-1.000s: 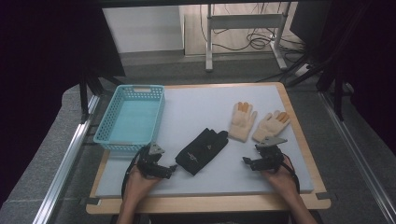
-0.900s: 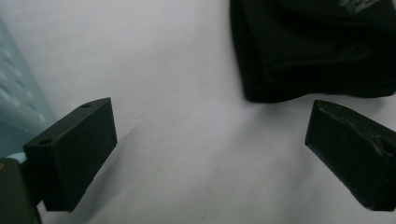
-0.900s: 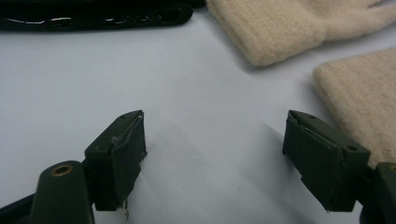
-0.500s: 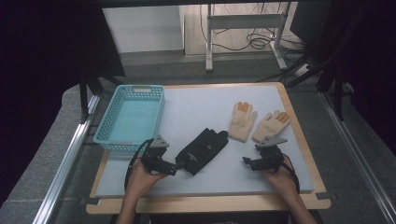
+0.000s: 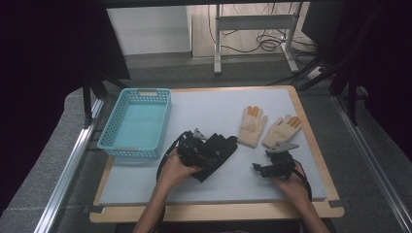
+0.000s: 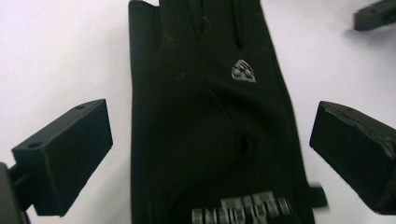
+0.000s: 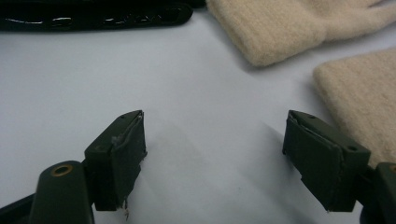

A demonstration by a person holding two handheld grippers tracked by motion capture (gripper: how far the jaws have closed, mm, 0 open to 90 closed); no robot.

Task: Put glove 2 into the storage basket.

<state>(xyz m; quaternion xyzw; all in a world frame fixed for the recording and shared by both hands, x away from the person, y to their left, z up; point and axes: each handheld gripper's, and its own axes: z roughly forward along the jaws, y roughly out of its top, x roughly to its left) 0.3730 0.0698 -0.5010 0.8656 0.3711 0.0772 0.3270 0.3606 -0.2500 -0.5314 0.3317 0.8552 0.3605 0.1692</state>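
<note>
Having moved forward, left tongs [image 6: 210, 154] now straddle the black glove [image 6: 210, 116].

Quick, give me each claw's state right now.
Left claw: open, jaws either side of the black glove, not closed on it.
Right claw: open, holding nothing, over bare mat beside the cream gloves.

High view overhead facing forward, gripper views close, sharing black glove [image 6: 205, 121]

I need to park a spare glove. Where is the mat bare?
Bare: the far strip of the mat beyond the beige gloves, and the near strip along the front edge. The basket is empty. Crowded: the middle, with the black glove and left tool.
</note>
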